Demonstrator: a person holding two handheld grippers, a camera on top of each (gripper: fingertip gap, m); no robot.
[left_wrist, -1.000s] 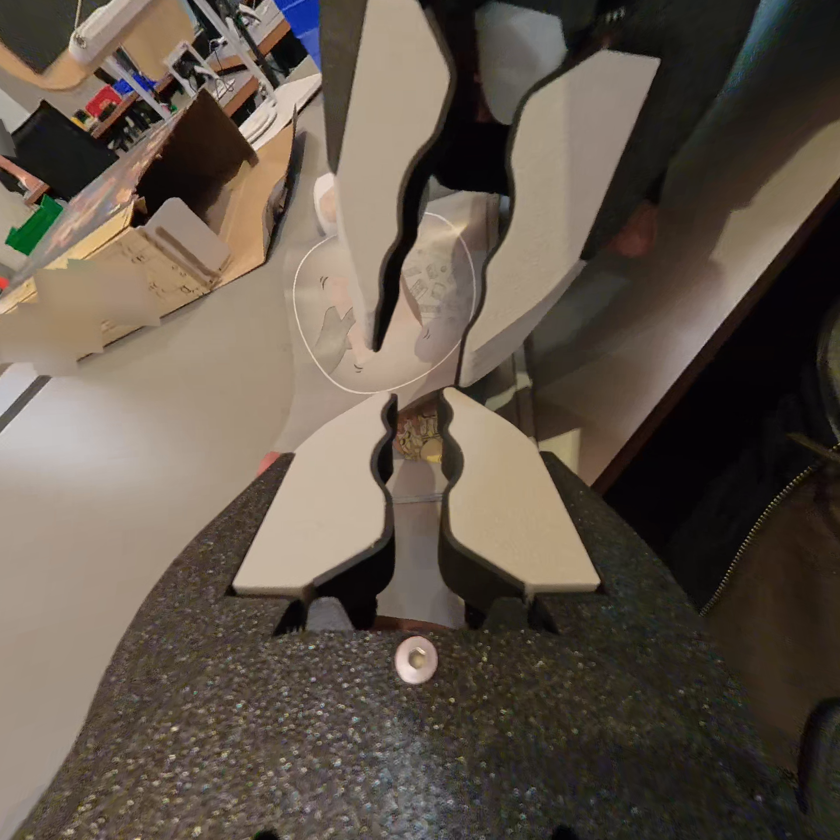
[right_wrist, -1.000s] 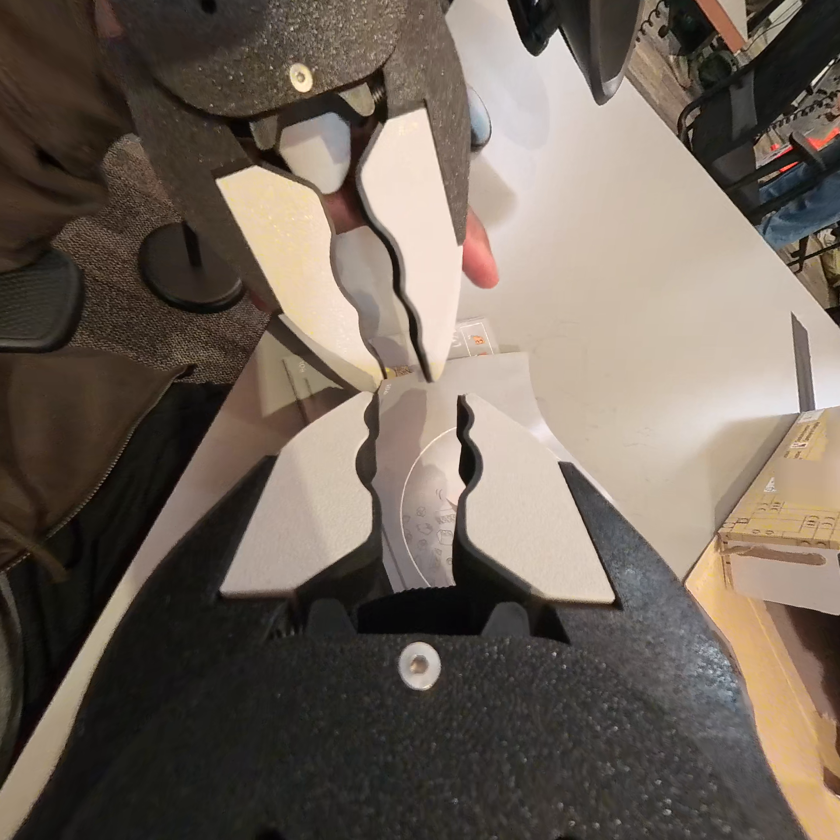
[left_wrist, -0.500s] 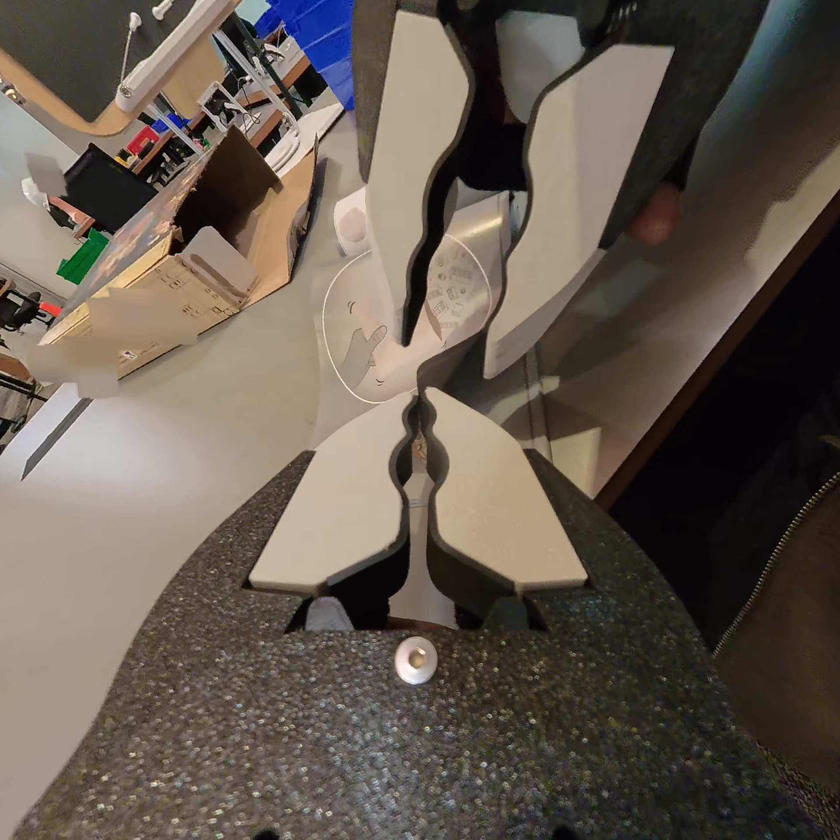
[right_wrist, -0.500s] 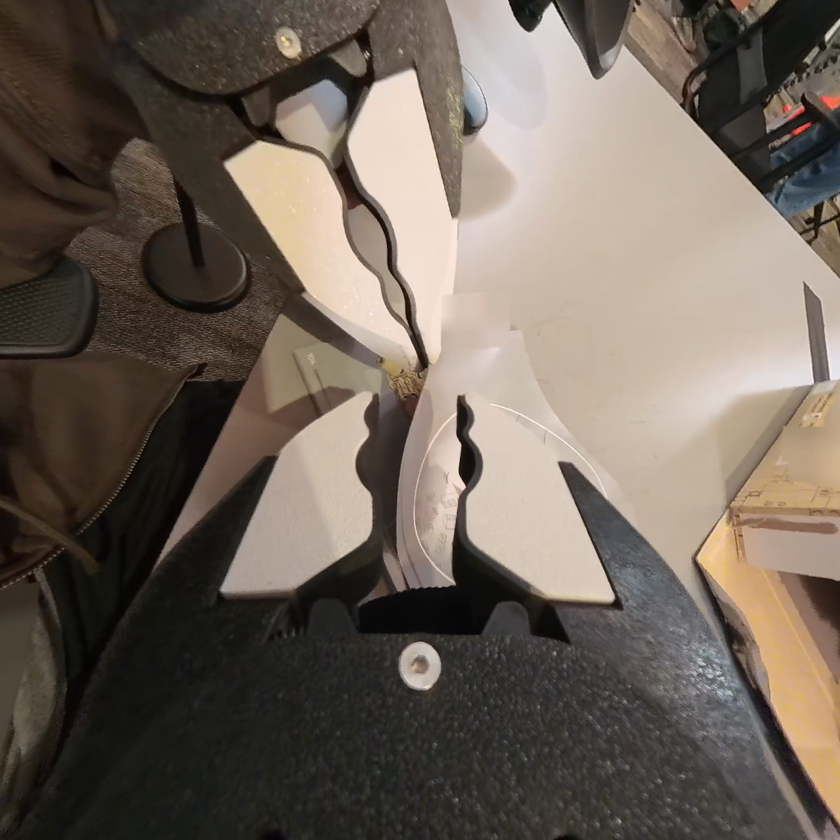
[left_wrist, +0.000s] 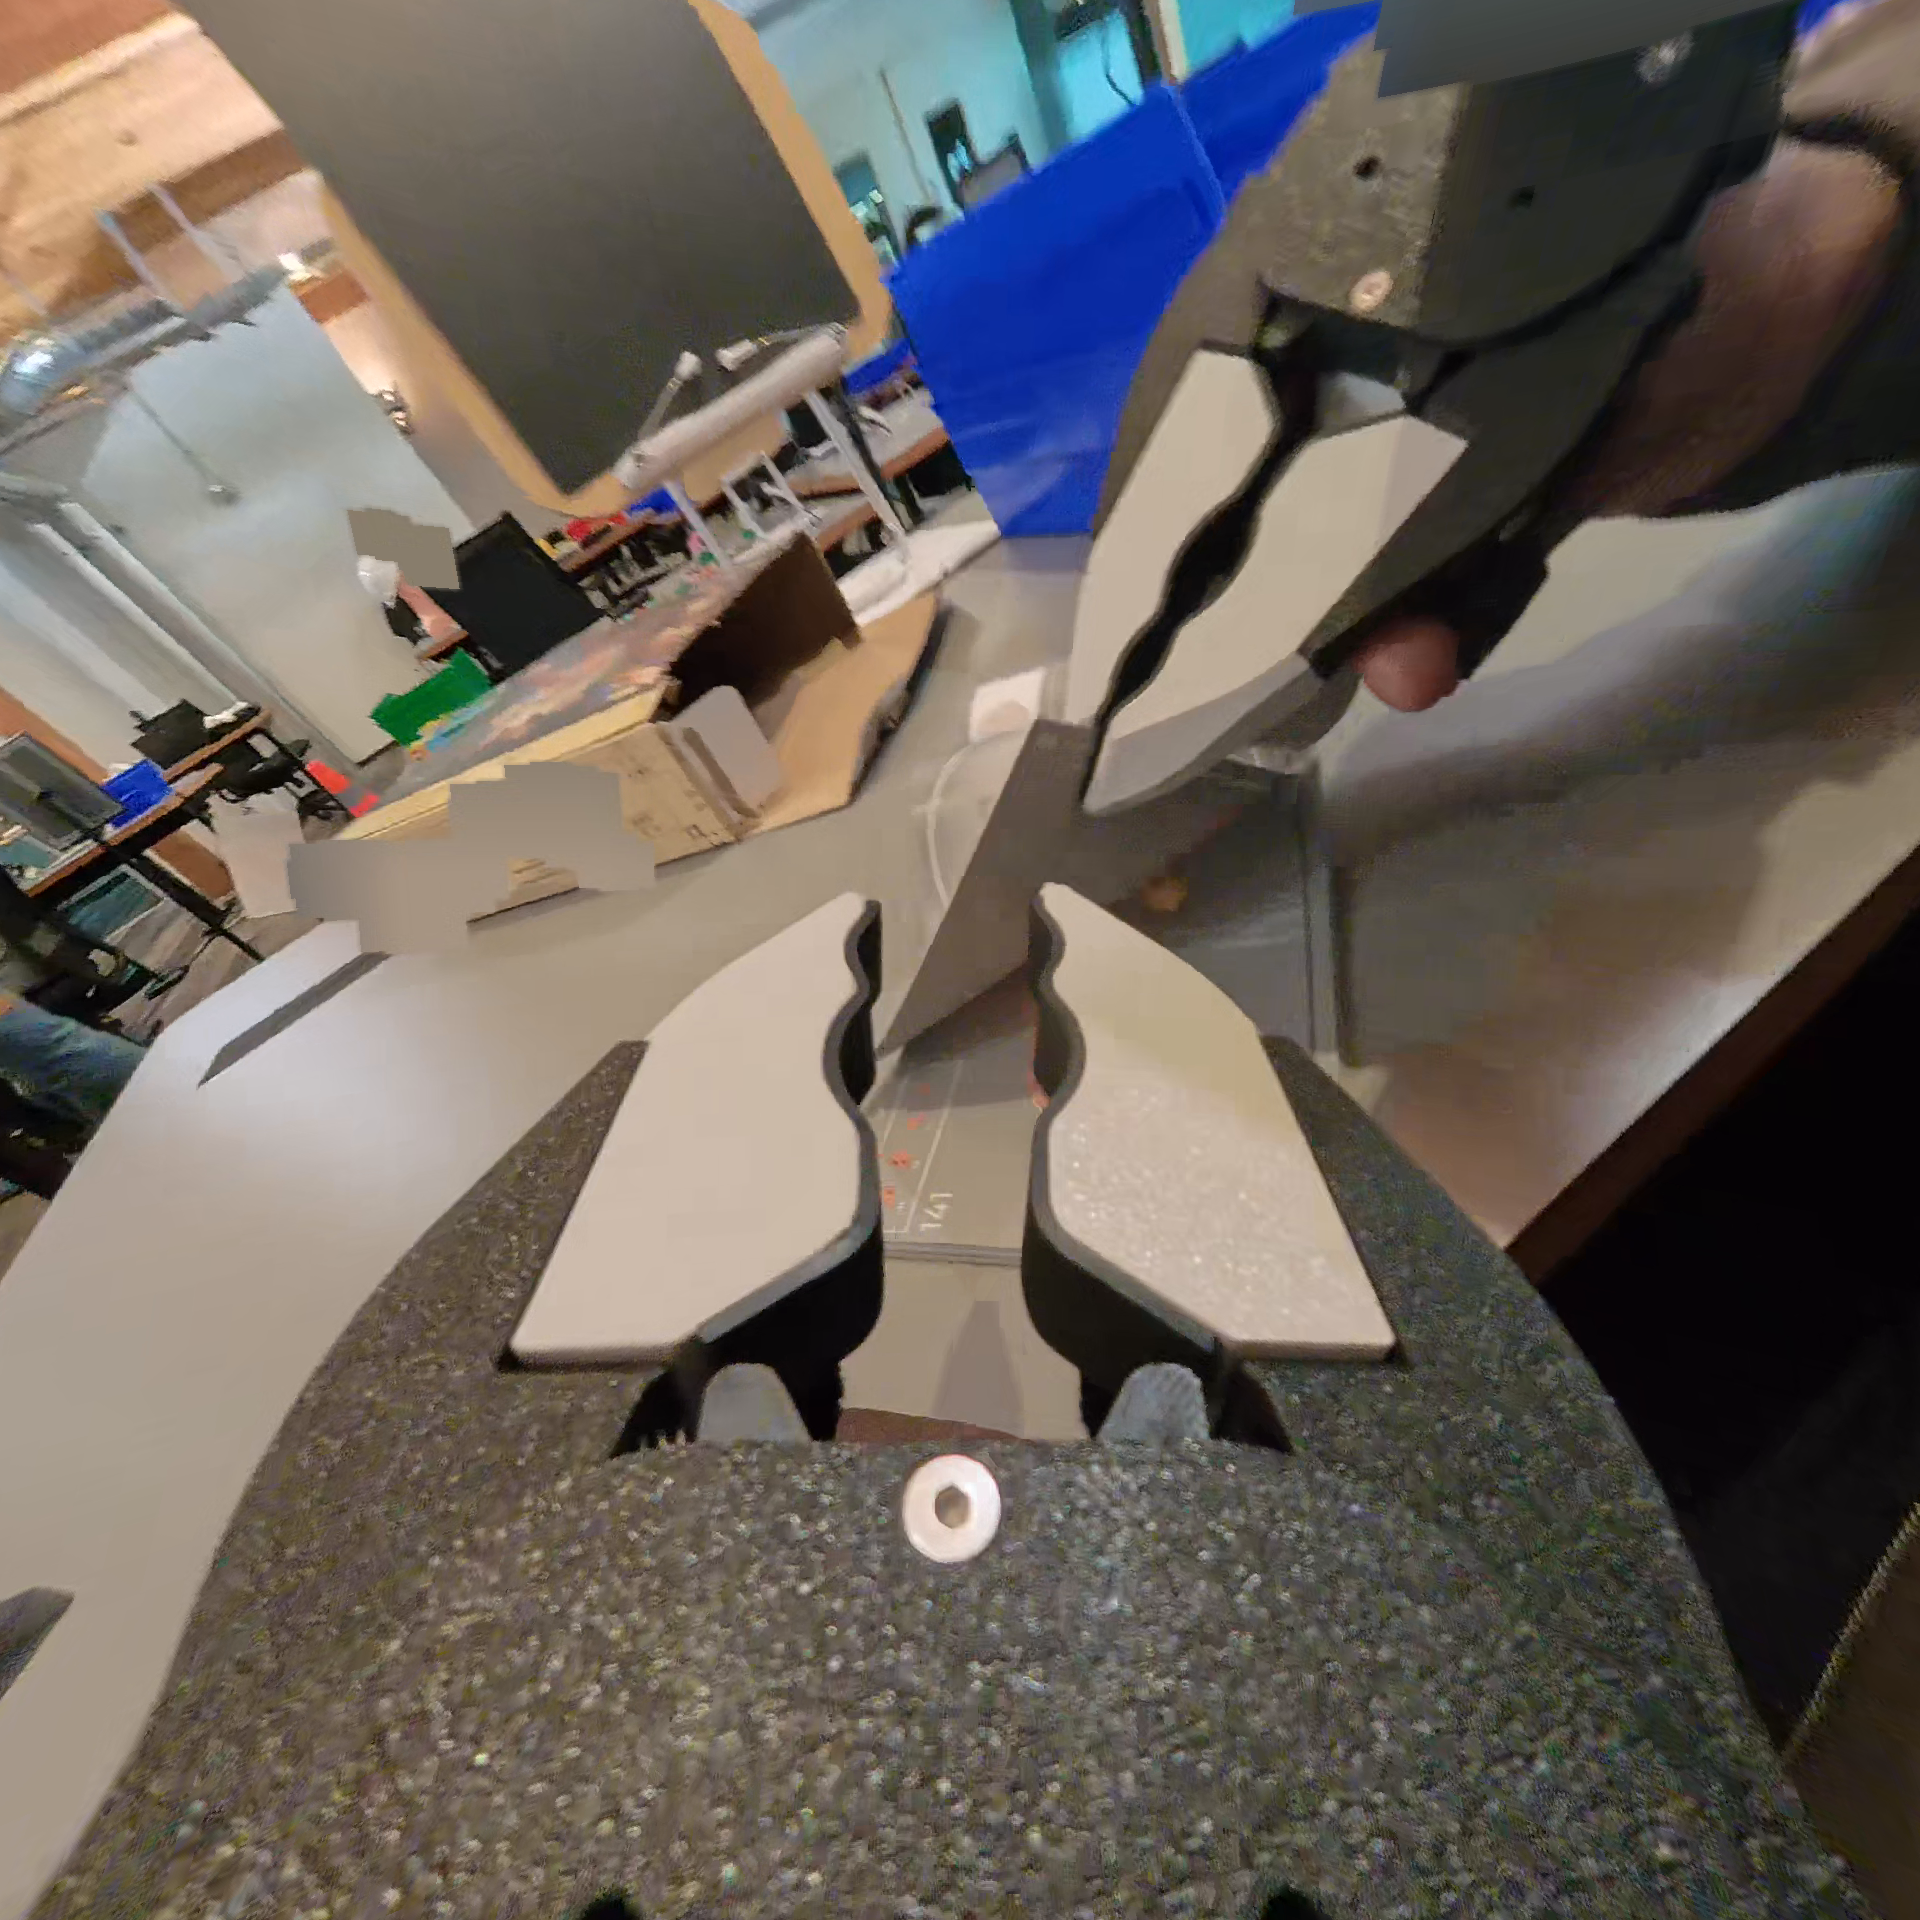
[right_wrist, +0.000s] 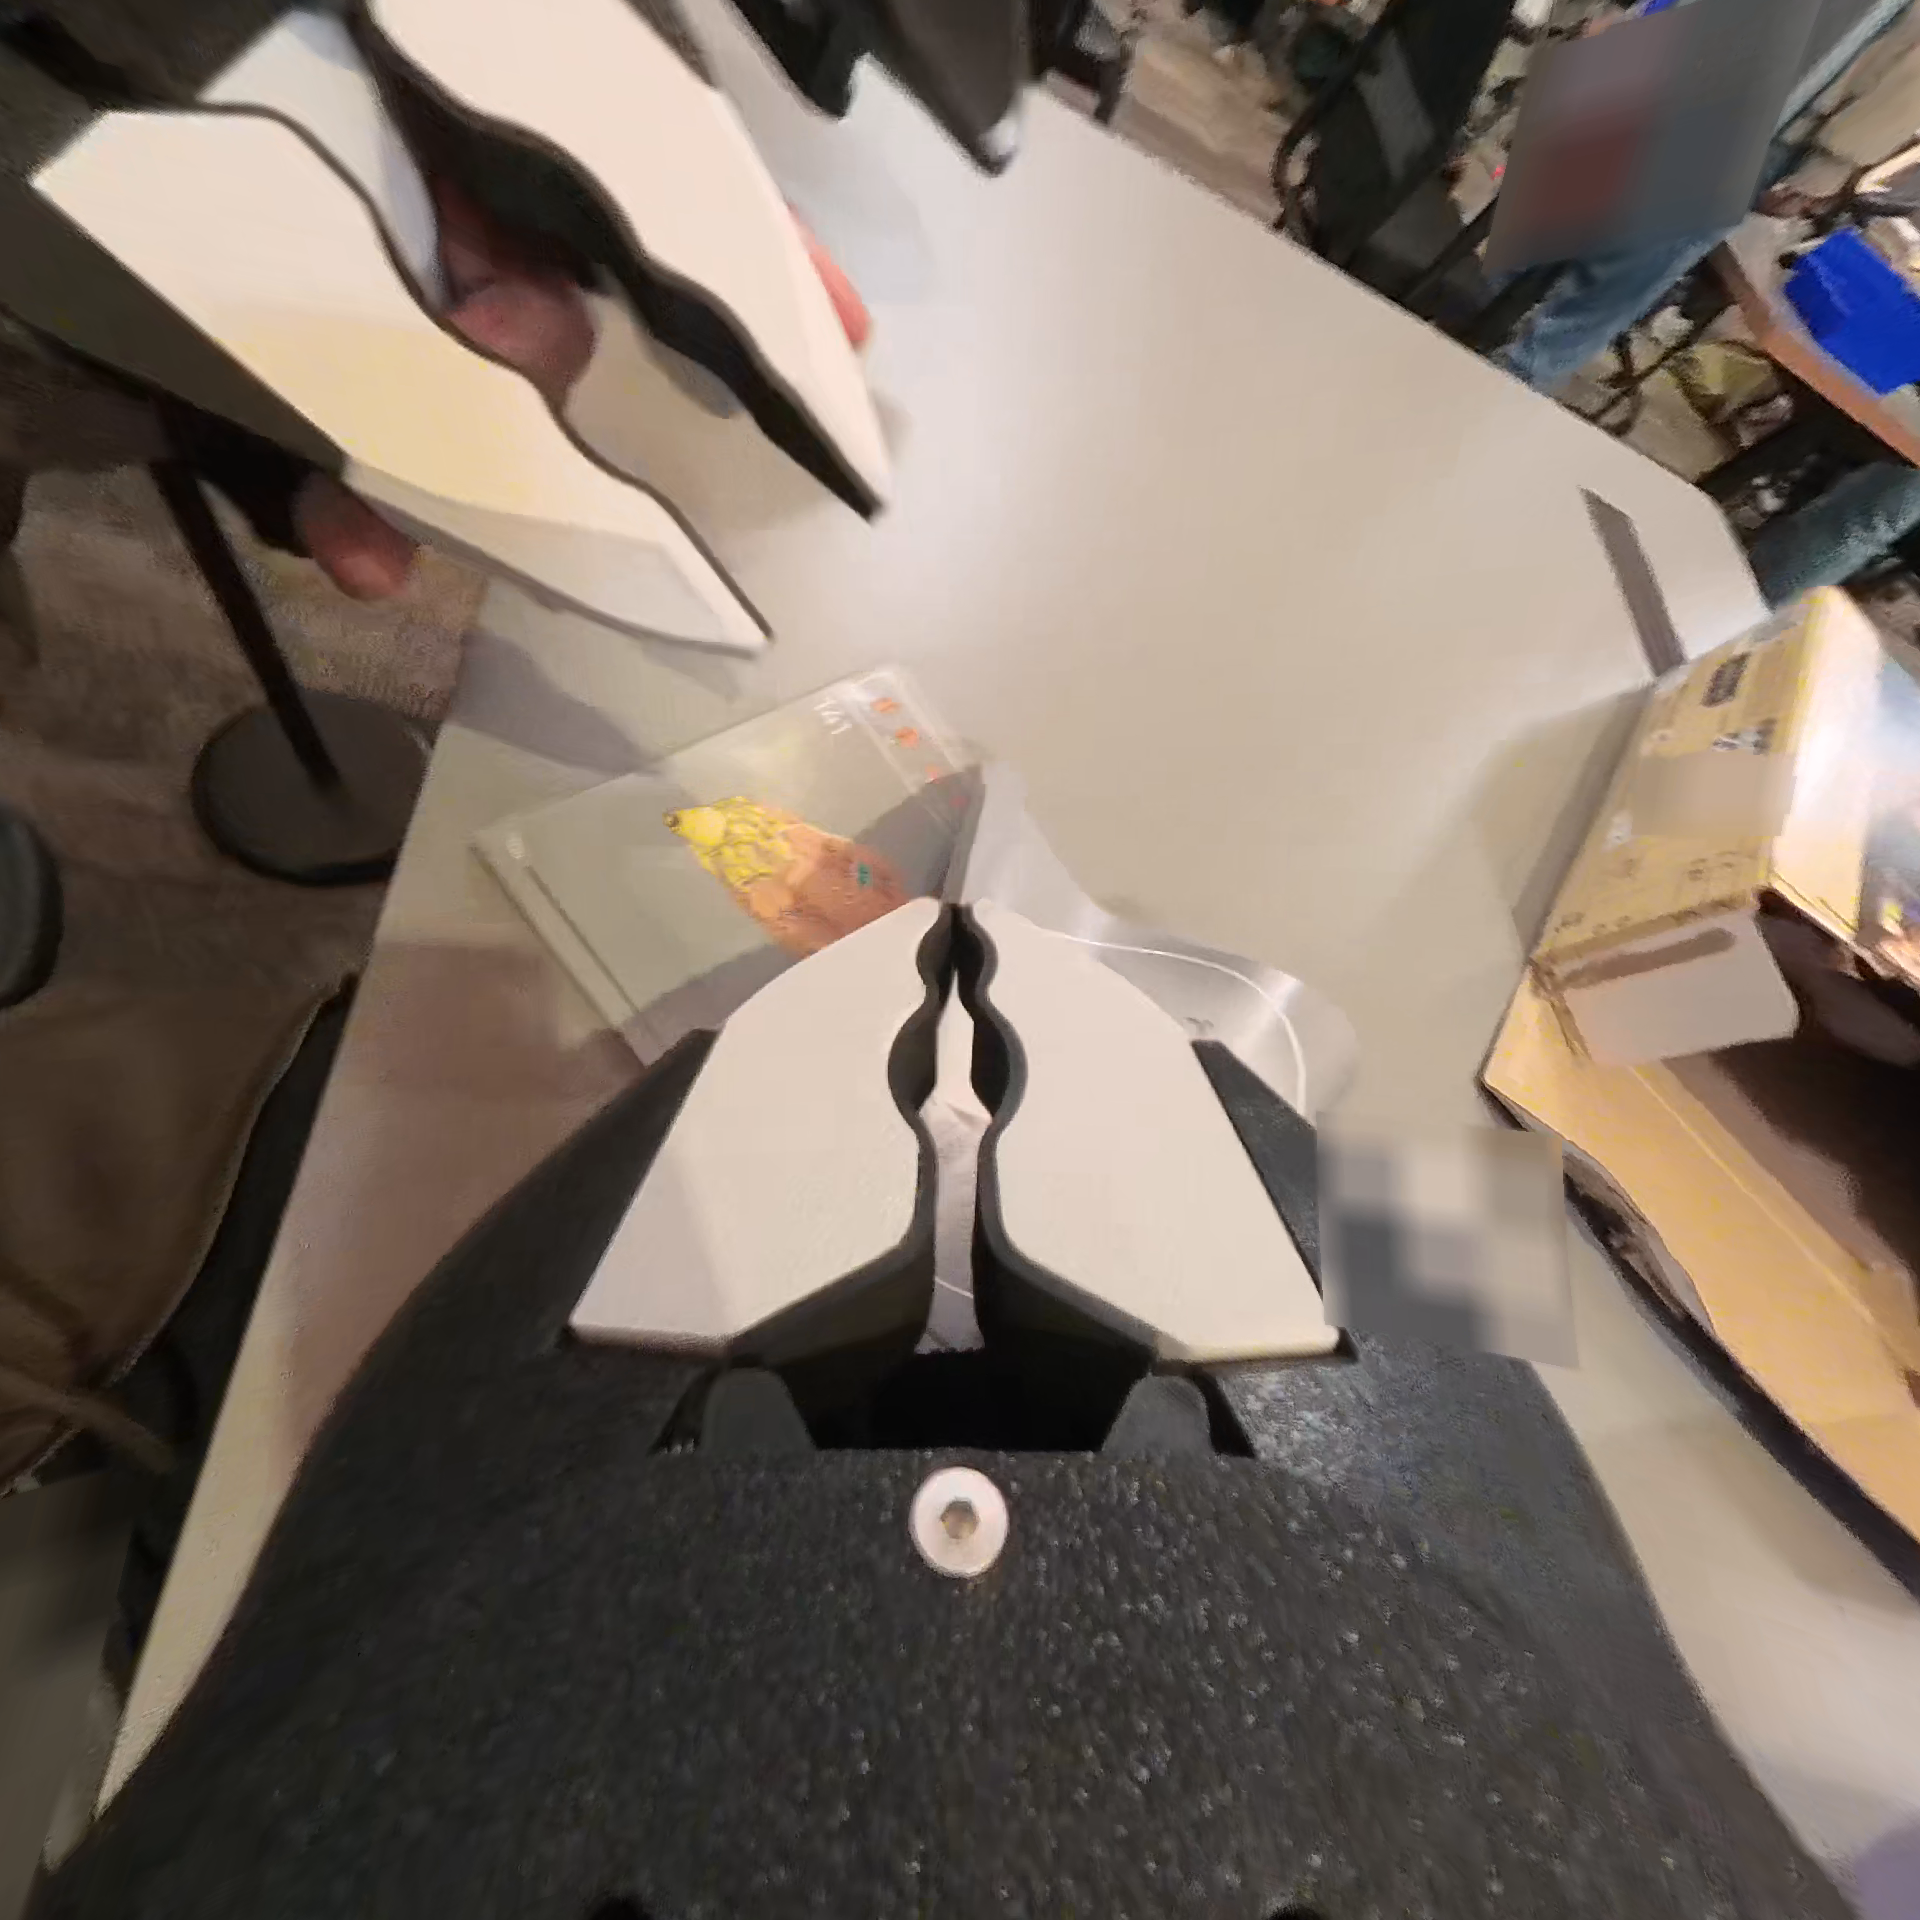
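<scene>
An open booklet (right_wrist: 665, 831) with a yellow and orange picture lies near the table's (right_wrist: 1195, 520) front edge. My right gripper (right_wrist: 956, 914) is shut on one of its pages (right_wrist: 964, 831) and holds it upright, edge-on to this view. In the left wrist view the page (left_wrist: 987, 862) rises as a grey triangle from the booklet (left_wrist: 956, 1164), pinched at its top corner by the right gripper (left_wrist: 1101, 769). My left gripper (left_wrist: 956, 914) is open just above the booklet; the page stands ahead of its tips and its pads do not press on it. It also shows in the right wrist view (right_wrist: 821, 571).
An open cardboard box (right_wrist: 1714, 831) stands at the right of the table, also in the left wrist view (left_wrist: 623, 758). A curled sheet with a white circle line (right_wrist: 1247, 1008) lies beside the booklet. A black stand base (right_wrist: 291, 800) sits on the floor past the table edge. The gap from one gripper's tips to the other's is roughly 6 cm.
Half a second ago my left gripper was pinched on the page's edge; it has opened and let go. My right gripper has shut on the page and lifted it upright.
</scene>
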